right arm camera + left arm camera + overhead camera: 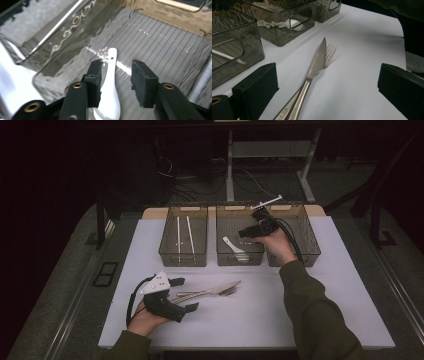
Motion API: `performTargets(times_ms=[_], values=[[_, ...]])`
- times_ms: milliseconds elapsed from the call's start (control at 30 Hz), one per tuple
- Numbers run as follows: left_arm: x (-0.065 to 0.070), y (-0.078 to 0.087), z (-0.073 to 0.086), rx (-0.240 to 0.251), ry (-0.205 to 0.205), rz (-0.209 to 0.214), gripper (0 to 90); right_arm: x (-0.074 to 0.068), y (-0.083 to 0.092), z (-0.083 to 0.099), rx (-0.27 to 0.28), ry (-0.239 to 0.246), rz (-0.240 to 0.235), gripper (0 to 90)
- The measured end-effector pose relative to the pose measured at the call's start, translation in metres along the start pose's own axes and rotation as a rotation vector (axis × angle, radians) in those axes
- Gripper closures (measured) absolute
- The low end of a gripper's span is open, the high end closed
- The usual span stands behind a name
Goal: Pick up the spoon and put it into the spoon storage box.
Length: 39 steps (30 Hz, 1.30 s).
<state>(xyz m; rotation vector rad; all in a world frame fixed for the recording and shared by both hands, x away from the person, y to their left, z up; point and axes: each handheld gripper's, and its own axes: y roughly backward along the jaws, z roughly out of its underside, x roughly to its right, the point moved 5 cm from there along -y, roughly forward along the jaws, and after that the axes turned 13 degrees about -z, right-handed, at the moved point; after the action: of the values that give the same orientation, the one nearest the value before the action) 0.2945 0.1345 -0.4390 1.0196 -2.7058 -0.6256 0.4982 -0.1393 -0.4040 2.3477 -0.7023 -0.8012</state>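
My right gripper [246,233] hangs over the middle smoked-plastic bin [239,261], pointing down into it. In the right gripper view its jaws [117,69] stand open around the handle of a white ceramic spoon [111,85] that lies on the bin's ribbed floor [155,45]; the pads do not press on it. The spoon [233,245] rests near the bin's front wall. My left gripper [186,294] lies low on the white table, open. A steel knife [318,61] lies across a fork [331,51] between its jaws, handles towards it.
Three dark see-through bins stand in a row at the back of the white mat [310,310]. The left bin [165,254] holds two white chopsticks [178,236]. The right bin [307,245] is beside my right hand. Knife [217,288] and fork [229,292] lie mid-table.
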Motion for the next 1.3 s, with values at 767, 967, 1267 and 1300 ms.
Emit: performTargets(times_ms=[767,967,1267,1300], values=[[-0.006,0.003,0.004,-0.005,0.013,-0.025,2.2,-0.03,0.065,0.048,0.111,0.121,-0.105,39.9],[-0.004,0.001,0.003,-0.004,0.008,-0.022,2.2,-0.04,0.074,0.075,0.106,0.141,-0.11,38.2],[-0.003,0.0,0.002,-0.005,0.005,-0.02,2.2,-0.044,0.089,0.106,0.14,0.137,-0.097,36.7],[-0.003,0.0,0.002,-0.005,0.004,-0.021,2.2,-0.044,0.091,0.108,0.144,0.14,-0.098,36.5]])
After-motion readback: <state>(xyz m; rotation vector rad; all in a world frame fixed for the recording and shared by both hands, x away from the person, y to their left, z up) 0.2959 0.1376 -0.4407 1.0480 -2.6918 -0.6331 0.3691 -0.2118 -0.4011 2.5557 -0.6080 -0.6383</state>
